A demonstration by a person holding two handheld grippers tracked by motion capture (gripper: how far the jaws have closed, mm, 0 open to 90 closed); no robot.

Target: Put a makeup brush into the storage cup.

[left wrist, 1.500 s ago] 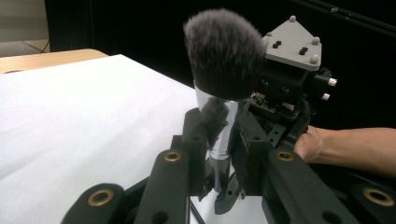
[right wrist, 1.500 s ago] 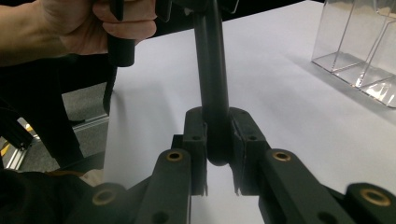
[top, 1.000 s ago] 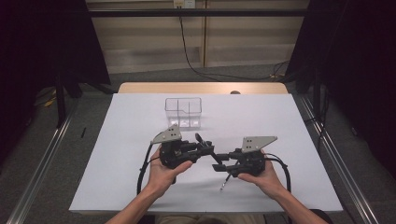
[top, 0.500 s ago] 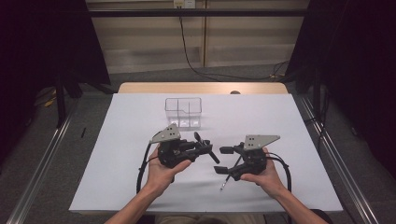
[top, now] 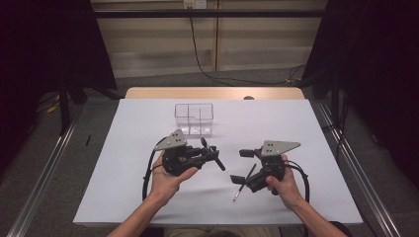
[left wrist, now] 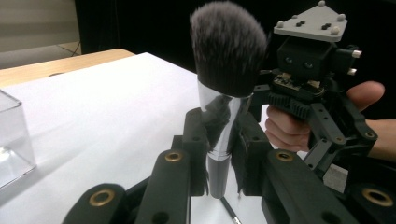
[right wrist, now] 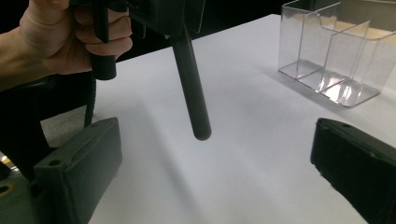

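Fingers (left wrist: 187,154) of the left gripper (top: 190,155) clench the brush (left wrist: 224,93) at its ferrule, centre frame, bristles up, probably for dropping into the organizer (top: 193,118) above. Right gripper (top: 247,170) fingers have just opened, released, with nothing between them, beside a thin brush (top: 244,183) on the desk (top: 306,128).

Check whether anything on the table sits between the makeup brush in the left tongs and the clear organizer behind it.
Nothing visible does. The makeup brush is clamped in the left tongs, and bare white table lies between it and the clear organizer. The thin brush lies off to the side, by the open right tongs.
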